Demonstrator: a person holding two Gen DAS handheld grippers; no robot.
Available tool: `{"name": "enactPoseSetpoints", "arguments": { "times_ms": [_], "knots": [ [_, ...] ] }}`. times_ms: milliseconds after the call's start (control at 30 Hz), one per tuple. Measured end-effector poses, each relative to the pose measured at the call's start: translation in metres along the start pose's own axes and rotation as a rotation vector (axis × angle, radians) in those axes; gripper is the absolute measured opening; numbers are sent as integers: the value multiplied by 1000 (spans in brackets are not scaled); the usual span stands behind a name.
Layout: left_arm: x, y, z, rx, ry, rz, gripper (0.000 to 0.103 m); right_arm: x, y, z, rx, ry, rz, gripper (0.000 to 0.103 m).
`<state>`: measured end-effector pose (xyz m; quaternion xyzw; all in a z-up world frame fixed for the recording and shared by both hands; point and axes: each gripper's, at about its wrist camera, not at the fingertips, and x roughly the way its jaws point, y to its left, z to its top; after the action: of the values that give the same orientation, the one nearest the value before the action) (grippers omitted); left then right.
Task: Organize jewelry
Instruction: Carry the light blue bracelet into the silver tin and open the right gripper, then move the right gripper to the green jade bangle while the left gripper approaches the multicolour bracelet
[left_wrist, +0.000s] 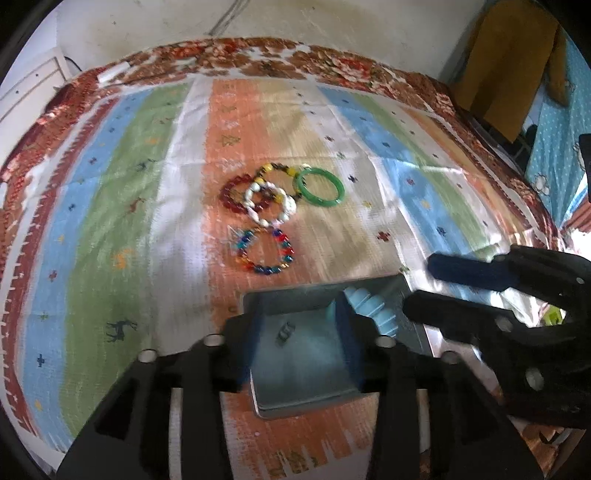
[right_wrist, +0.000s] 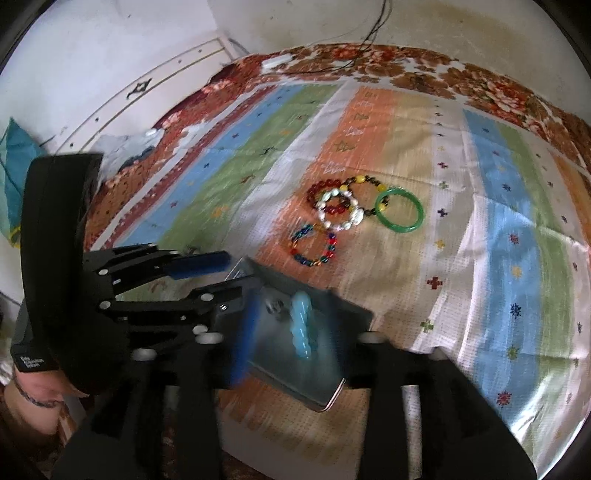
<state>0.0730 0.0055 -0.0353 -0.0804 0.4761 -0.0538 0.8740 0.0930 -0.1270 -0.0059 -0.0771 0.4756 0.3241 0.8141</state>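
A grey metal tray (left_wrist: 295, 398) (right_wrist: 354, 314) lies on the striped cloth with a pale blue bead bracelet (left_wrist: 373, 306) (right_wrist: 304, 328) in it. My left gripper (left_wrist: 301, 328) is open over the tray, its blue pads spread either side. My right gripper (right_wrist: 291, 328) is open above the tray and the pale blue bracelet; its fingers (left_wrist: 461, 269) show at the right of the left wrist view. Beyond the tray lie a multicoloured bead bracelet (left_wrist: 266, 251) (right_wrist: 314, 245), a white bead bracelet (left_wrist: 271, 205) (right_wrist: 340, 208), a red bead bracelet (left_wrist: 240, 194) (right_wrist: 327, 195), a yellow-and-brown bead bracelet (left_wrist: 277, 170) (right_wrist: 365, 182) and a green bangle (left_wrist: 319, 186) (right_wrist: 399, 210).
The striped cloth (left_wrist: 110, 221) (right_wrist: 498, 258) covers a floral blanket (left_wrist: 332, 62) on a bed against a white wall. A white drawer unit (right_wrist: 147, 92) stands at the left. A mustard garment (left_wrist: 513, 62) hangs at the far right.
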Motion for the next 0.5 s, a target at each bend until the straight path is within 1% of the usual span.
{"name": "enactPoseSetpoints", "arguments": {
  "times_ms": [67,233,333,433,500],
  "knots": [
    [1,3,1,-1,-2,27,42,0,-4,1,15,-3,-1,43],
    [4,12,5,-24,1,47,49,-1,-19,5,52,-13,-47,43],
    [7,17,10,-44,2,48,53,-1,-29,9,81,-27,-53,47],
    [11,21,13,-52,5,59,55,2,-36,14,96,-33,-75,54],
    [13,23,17,-56,7,66,57,4,-40,17,104,-34,-86,55]
  ]
}}
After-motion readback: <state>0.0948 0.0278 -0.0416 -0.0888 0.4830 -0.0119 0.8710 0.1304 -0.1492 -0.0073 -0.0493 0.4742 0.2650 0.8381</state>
